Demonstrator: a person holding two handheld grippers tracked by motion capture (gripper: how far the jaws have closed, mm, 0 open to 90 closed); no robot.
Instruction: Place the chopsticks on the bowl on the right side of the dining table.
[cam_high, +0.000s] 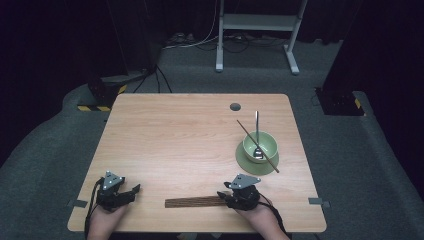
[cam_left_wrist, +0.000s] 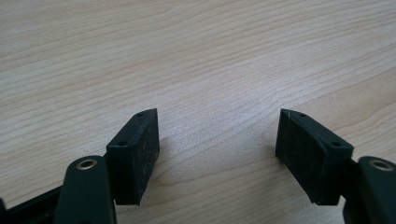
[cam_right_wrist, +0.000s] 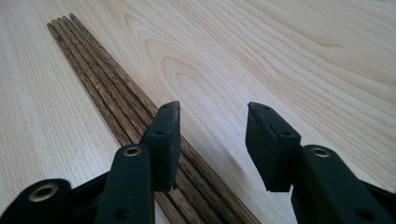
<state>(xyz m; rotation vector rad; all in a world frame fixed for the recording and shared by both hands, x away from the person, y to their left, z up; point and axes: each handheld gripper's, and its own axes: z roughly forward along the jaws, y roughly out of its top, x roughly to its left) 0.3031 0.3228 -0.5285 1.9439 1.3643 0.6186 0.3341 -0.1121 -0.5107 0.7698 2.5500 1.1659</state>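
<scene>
A bundle of several dark wooden chopsticks (cam_high: 192, 202) lies flat near the table's front edge. My right gripper (cam_high: 223, 196) sits at the bundle's right end and points left along it. In the right gripper view the chopsticks (cam_right_wrist: 102, 88) run under the left jaw and off to the far left, while the gap of my right gripper (cam_right_wrist: 212, 135) holds only bare wood; the jaws stand open. My left gripper (cam_high: 134, 191) rests at the front left corner, open over bare table (cam_left_wrist: 217, 140). Farther right, a green bowl (cam_high: 272, 142) stands on a green plate (cam_high: 245, 162).
A metal spoon (cam_high: 257, 130) and a single chopstick (cam_high: 244, 128) lean in the bowl. The light wooden table (cam_high: 175, 140) has a round cable hole (cam_high: 235, 106) near its far edge. A white metal stand (cam_high: 255, 22) is on the floor behind.
</scene>
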